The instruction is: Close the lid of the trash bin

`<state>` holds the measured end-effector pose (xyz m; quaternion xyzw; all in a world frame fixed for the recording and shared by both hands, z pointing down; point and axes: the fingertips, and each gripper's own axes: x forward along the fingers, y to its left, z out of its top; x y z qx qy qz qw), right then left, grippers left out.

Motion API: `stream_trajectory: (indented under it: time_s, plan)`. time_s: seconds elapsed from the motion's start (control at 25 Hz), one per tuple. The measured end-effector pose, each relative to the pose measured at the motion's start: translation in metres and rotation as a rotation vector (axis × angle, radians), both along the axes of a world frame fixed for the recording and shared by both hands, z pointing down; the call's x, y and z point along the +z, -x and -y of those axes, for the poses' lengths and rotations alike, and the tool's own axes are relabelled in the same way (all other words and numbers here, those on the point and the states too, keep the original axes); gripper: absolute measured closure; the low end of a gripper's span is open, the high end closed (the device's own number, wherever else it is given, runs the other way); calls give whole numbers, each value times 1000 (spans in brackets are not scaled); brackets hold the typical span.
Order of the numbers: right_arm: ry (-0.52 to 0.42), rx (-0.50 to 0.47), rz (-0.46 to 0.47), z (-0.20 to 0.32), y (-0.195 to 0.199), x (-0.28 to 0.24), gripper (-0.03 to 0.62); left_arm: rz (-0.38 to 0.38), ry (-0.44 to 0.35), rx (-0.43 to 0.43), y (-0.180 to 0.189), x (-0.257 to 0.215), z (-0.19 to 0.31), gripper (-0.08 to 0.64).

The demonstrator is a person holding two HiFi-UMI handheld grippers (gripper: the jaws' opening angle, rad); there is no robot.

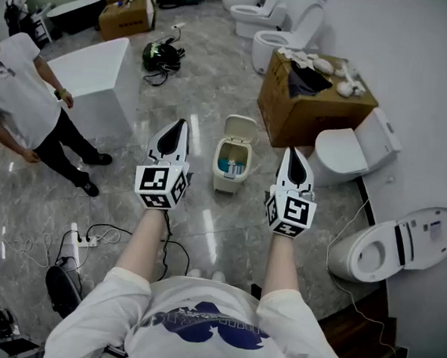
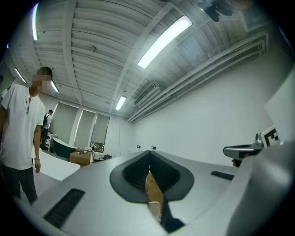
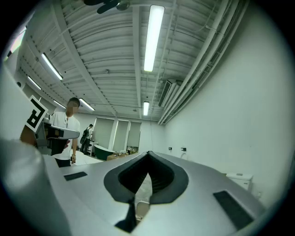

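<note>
The trash bin (image 1: 230,171) stood on the floor (image 1: 202,235), ahead of and between the grippers, its lid (image 1: 240,125) tipped up at the far side. The left gripper (image 1: 179,124) and right gripper (image 1: 290,152) had their jaws pressed together and empty, likely because a lid needs pushing, not grasping.

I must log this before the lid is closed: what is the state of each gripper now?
Left gripper: closed, holding nothing.
Right gripper: closed, holding nothing.

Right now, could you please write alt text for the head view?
An open trash bin, lid raised, stands on a marble floor ahead of the shut, empty left hand-held gripper and right hand-held gripper; toilets stand at the right.
</note>
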<state>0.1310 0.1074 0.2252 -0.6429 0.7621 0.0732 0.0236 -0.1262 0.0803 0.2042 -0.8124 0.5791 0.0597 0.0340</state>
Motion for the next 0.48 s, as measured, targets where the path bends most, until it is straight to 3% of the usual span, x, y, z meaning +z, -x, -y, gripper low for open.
stream_trajectory:
  time_s: [0.48]
  plan:
    - [14,0,-6,0,-6,4,586,-2,6,-5,-2,2,0,560]
